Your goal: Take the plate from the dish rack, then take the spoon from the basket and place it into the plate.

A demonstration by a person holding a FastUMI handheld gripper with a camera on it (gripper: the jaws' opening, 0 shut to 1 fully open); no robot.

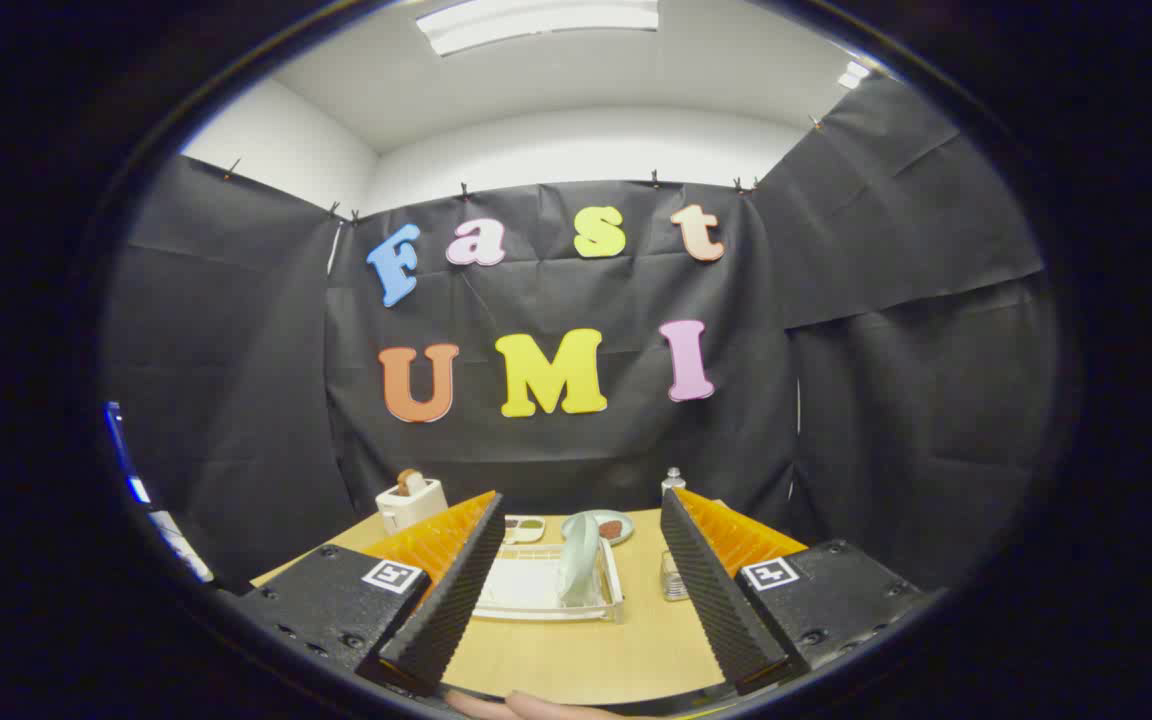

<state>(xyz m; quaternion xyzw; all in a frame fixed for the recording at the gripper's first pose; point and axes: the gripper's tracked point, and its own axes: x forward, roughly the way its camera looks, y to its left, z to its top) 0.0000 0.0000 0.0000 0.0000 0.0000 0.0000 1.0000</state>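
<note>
We were at the first step, with the plate not yet taken. Going left to right across the lower frame: a toaster (410, 500) stood at the table's (576, 655) far left; the rack (536, 590) lay at lower centre, between and beyond our fingers (581, 600), which were spread wide and held nothing. The plate (579, 570) stood on edge at the rack's right end. Behind it sat a small dish (608, 526), and right of the rack a wire basket (674, 578); we could not make out the spoon. Next, we judged, the fingers must go forward and close on the plate's rim. The table was pale wood, the room draped in black cloth under a white ceiling.
</note>
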